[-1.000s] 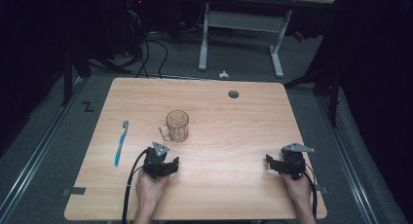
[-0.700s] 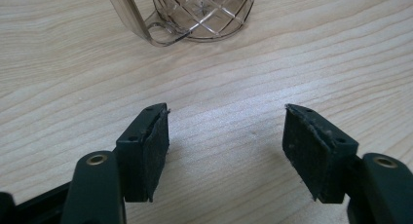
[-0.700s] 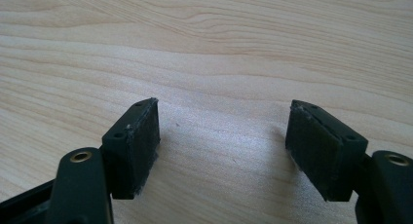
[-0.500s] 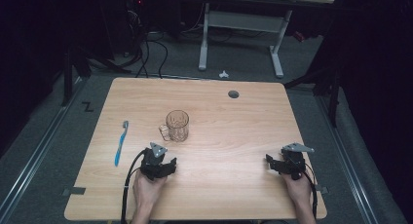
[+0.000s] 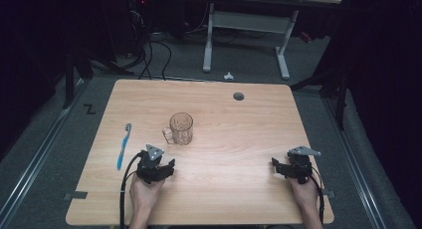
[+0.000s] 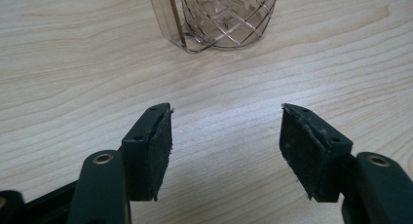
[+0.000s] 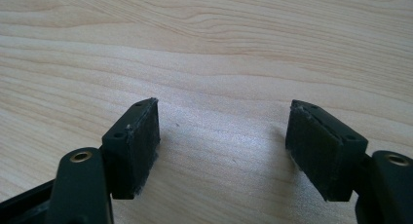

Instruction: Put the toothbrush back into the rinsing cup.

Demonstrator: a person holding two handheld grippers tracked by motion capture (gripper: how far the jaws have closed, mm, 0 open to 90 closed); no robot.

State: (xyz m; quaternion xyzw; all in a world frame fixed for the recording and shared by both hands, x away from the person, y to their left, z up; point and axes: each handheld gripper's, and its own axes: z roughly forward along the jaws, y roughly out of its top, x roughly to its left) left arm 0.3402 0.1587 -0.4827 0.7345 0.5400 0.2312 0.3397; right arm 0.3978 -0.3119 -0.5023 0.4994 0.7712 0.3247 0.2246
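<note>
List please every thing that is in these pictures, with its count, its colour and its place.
mug: 1, clear glass with a diamond pattern, upright on the table left of centre, handle toward the toothbrush.
toothbrush: 1, blue, flat near the left edge of the table.
table: 1, light wood.
hole cover: 1, dark grey, round, far right part of the table.
desk frame: 1, white, on the floor behind the table.
cables: several, black, on the floor at the back left.
left gripper: 1, black, near the front edge just before the mug, jaws open, have just been closing a little, nothing between them.
right gripper: 1, black, front right, jaws open over bare wood.
</note>
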